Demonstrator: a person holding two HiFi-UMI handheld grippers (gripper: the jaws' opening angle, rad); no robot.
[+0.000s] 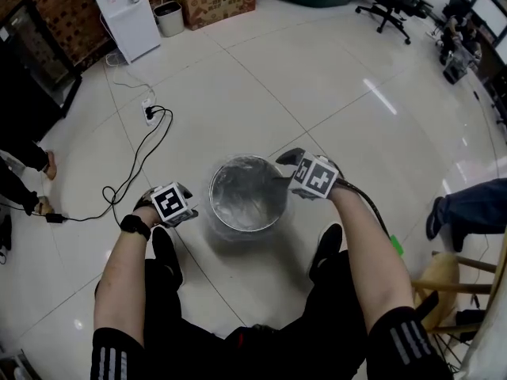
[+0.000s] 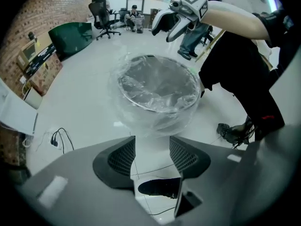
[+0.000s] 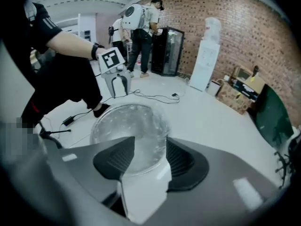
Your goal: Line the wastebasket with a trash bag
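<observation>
Clear trash bag (image 1: 212, 222), silvery-grey wastebasket (image 1: 247, 195), glossy white floor tiles (image 1: 317, 85), red brick wall (image 3: 244, 27), black cable (image 1: 139, 167).

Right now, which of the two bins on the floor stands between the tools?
The metal wastebasket at the person's feet, draped in a clear trash bag; the small bin stands far off beside the white water dispenser.

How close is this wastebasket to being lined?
Nearly finished, it seems. Done: a clear trash bag lines the wastebasket, its edge folded over the rim. In hand: nothing; the left tool and right tool are open and empty. Left: perhaps only smoothing the bag.
</observation>
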